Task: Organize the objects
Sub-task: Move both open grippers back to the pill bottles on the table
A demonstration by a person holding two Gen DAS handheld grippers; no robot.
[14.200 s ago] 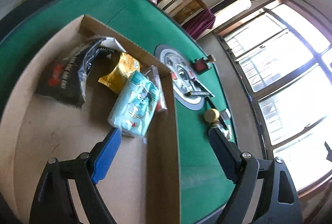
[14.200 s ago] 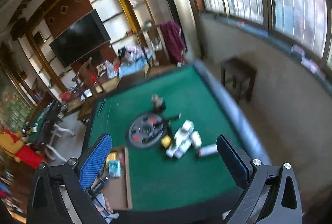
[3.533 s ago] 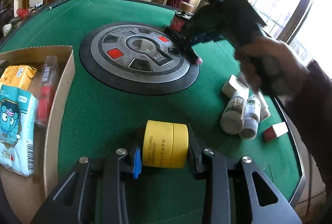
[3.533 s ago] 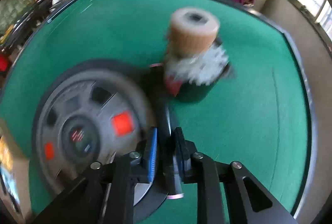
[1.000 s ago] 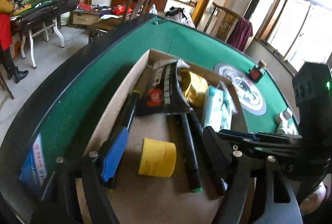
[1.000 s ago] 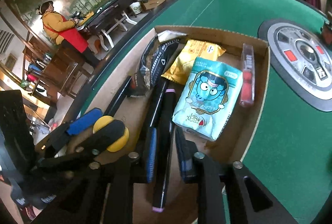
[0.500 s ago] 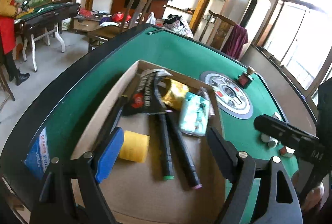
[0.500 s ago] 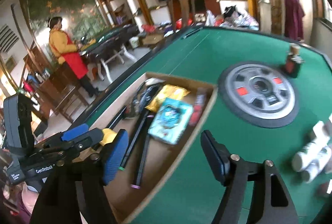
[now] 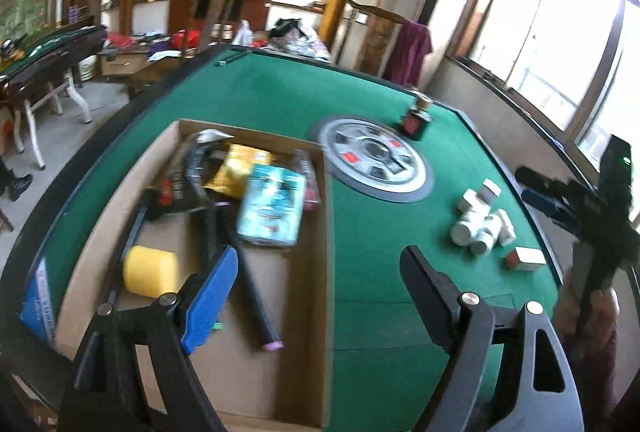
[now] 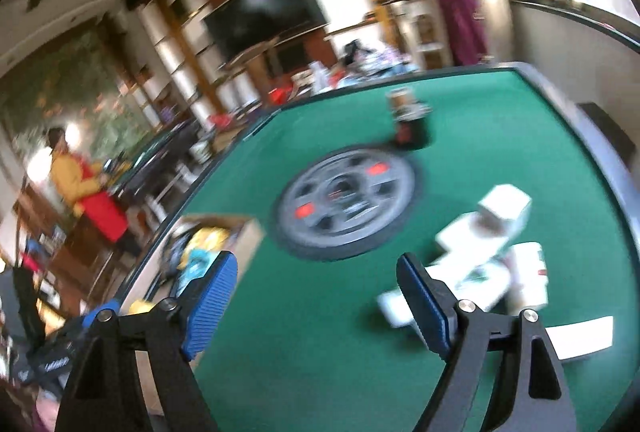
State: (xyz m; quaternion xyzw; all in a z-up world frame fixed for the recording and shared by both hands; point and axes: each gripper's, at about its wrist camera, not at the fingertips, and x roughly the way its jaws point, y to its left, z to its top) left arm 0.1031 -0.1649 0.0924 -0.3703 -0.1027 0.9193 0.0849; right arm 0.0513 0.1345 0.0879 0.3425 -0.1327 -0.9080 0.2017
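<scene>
A cardboard box on the green table holds a yellow jar, two dark markers, a teal tissue pack, a yellow packet and a black bag. My left gripper is open and empty above the box's right wall. White bottles and small boxes lie on the felt at right, blurred in the right wrist view. My right gripper is open and empty above the felt, left of them. The box shows at lower left.
A round grey dial plate sits at the table's centre, with a dark red-labelled bottle behind it. A small red-ended white box lies near the right edge. A person in yellow and red stands beyond the table.
Both grippers have pulled back from the box and swung right toward the white bottles. The yellow jar and markers stay in the box.
</scene>
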